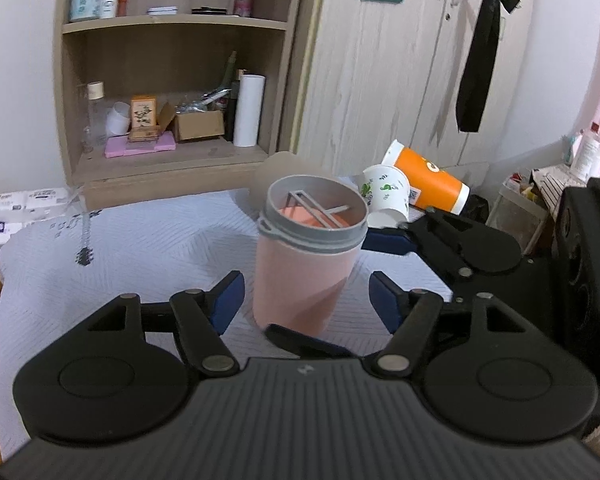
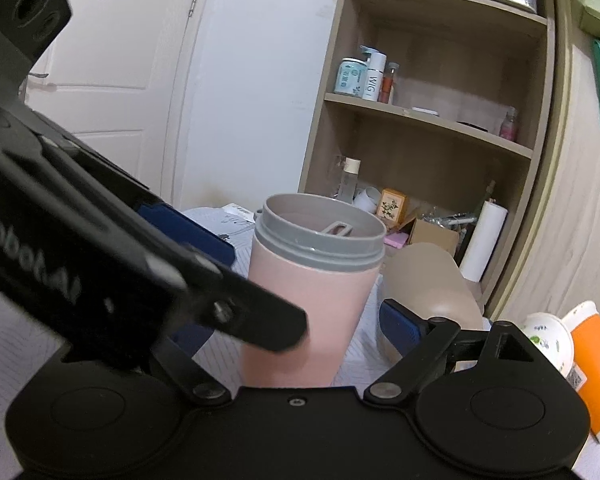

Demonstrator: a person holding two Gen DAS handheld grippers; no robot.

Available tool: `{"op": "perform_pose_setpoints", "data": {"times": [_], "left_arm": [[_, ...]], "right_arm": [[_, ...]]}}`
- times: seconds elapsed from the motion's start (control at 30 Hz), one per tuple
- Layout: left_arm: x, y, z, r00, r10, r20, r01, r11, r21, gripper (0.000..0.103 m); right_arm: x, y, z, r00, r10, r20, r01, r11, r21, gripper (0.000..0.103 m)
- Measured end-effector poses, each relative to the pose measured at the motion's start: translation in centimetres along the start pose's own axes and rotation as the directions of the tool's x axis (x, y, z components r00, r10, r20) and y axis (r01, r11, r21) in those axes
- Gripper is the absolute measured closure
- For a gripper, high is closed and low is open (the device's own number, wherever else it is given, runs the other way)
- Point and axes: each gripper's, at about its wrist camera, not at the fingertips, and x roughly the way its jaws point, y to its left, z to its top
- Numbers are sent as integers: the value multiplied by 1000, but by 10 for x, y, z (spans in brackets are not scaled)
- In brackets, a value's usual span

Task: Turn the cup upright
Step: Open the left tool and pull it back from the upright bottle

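Note:
A pink cup with a grey rim (image 1: 304, 264) stands upright on the quilted white surface, mouth up; it also shows in the right wrist view (image 2: 312, 292). My left gripper (image 1: 304, 300) is open, its blue pads on either side of the cup's lower half, apart from it. My right gripper (image 2: 296, 320) is open too, its fingers either side of the cup. In the left wrist view the right gripper's fingers (image 1: 392, 240) reach in from the right, behind the cup. In the right wrist view the left gripper's body crosses in front on the left and hides my left finger.
A white floral paper cup (image 1: 386, 196) and an orange paper cup (image 1: 428, 178) lie on their sides behind the pink cup. A beige chair back (image 2: 428, 280) stands beyond. A wooden shelf (image 1: 172, 80) with bottles and boxes is at the back; a tissue pack (image 1: 20, 212) is left.

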Motion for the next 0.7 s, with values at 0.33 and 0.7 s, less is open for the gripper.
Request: {"op": "perform_pose_setpoints", "data": {"times": [0.33, 0.7], "left_arm": [[-50, -4, -29, 985, 170, -17, -171, 980, -98, 35], [-94, -38, -45, 952, 305, 31, -301, 949, -96, 32]], "right_arm": [[-53, 8, -15, 999, -30, -16, 32, 993, 114, 11], [-129, 14, -1, 992, -109, 66, 95, 977, 191, 11]]}}
